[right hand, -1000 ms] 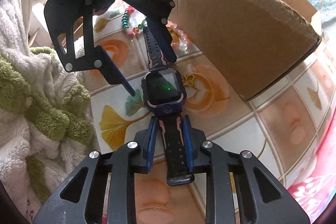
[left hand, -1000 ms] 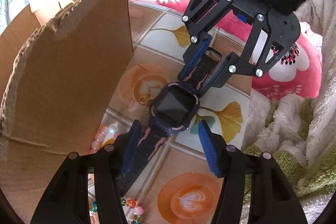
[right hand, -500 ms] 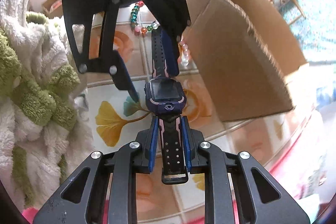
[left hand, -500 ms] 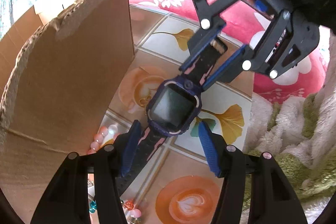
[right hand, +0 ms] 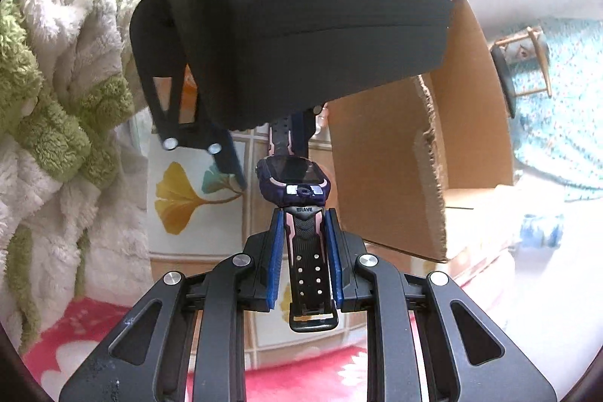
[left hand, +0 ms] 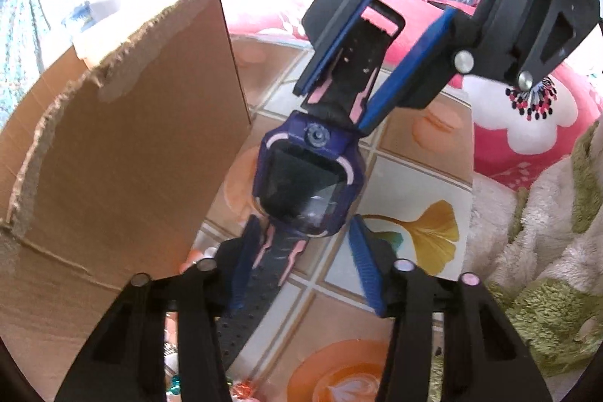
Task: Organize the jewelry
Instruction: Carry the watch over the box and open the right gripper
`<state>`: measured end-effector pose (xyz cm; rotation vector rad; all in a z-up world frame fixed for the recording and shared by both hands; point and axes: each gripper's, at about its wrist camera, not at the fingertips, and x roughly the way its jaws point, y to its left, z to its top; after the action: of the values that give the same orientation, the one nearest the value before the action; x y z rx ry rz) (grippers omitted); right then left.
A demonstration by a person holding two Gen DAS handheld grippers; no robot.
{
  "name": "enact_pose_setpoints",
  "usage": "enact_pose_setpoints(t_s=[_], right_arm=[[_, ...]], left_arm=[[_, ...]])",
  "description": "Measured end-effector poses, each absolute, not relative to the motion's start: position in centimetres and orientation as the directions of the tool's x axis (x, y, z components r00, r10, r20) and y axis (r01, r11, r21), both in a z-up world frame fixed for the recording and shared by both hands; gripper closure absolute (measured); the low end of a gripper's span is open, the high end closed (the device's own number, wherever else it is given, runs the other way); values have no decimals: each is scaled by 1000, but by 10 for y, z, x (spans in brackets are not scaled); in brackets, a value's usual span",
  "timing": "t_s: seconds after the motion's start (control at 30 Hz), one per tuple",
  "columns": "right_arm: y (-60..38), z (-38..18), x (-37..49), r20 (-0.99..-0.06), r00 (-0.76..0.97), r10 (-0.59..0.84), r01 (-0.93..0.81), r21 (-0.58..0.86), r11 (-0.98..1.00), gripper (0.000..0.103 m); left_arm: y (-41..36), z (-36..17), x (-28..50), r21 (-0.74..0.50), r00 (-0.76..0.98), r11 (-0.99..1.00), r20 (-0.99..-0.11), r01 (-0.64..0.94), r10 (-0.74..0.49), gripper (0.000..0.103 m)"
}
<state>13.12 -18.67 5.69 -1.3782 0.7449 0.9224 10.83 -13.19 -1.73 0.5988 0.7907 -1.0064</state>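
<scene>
A dark blue smartwatch (left hand: 307,176) with pink trim hangs lifted above the tiled mat. My right gripper (right hand: 304,217) is shut on its buckle-end strap, which shows from the far side in the left wrist view, where the right gripper (left hand: 331,108) comes in from the top. My left gripper (left hand: 301,232) straddles the other strap; its jaws are closing. The strap lies against the left pad, and the right pad stands apart from it. A few coloured beads (left hand: 175,389) peek out at the bottom edge.
A brown cardboard box (left hand: 132,157) with a torn flap stands close beside the watch, also as the box (right hand: 395,176). A fluffy green and white blanket (left hand: 546,251) borders the mat (left hand: 414,206). A pink floral cloth (left hand: 527,123) lies beyond.
The right gripper has risen and rolled, lifting the watch by its strap and tilting its face. The left jaws have narrowed around the other strap.
</scene>
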Motion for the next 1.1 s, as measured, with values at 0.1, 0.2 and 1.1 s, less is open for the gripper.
enact_pose_setpoints(t_s=[0.1, 0.2, 1.1], right_arm=[[-183, 61, 119, -865, 495, 87, -865, -500, -51, 84], [-176, 62, 104, -838, 540, 74, -836, -545, -64, 84], [-105, 154, 175, -458, 783, 422, -496, -868, -20, 84]], left_arm=[[-130, -13, 107, 107, 347, 440, -785, 892, -512, 74], [-125, -5, 102, 132, 382, 451, -761, 883, -525, 75], [-29, 125, 152, 642, 850, 584, -494, 497, -181, 77]])
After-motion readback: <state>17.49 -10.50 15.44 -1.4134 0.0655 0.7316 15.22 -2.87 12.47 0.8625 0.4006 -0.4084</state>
